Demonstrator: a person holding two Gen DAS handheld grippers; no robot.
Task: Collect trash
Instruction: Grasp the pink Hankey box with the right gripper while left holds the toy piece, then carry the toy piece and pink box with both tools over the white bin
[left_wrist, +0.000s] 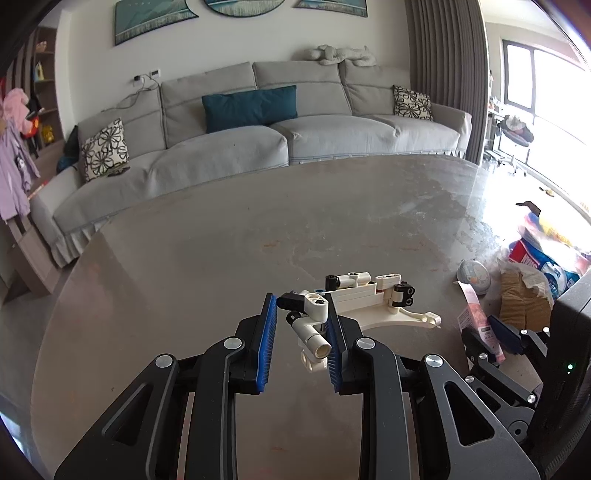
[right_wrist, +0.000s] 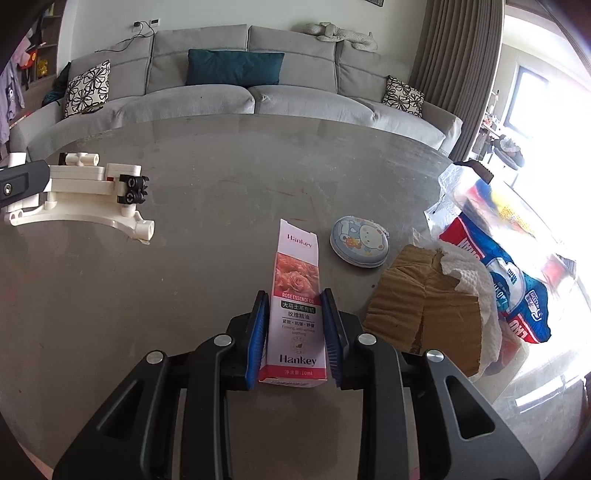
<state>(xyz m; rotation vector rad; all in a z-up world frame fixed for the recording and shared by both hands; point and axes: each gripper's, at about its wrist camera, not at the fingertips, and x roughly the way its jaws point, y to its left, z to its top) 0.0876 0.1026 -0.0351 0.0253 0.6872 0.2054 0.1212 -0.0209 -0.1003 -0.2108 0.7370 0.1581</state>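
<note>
My right gripper is shut on a tall pink "Hankey" carton standing on the grey table; both blue pads press its sides. In the left wrist view the same carton shows at the far right, with the right gripper on it. My left gripper is shut on one end of a white and black toy brick assembly, which reaches out to the right past its fingertips. The right wrist view shows that assembly at the far left, with one left finger over it.
Right of the carton lie a round tin with a cartoon bear, a torn piece of brown cardboard, a crumpled paper towel and a blue and red plastic wrapper. A grey sofa stands behind the table.
</note>
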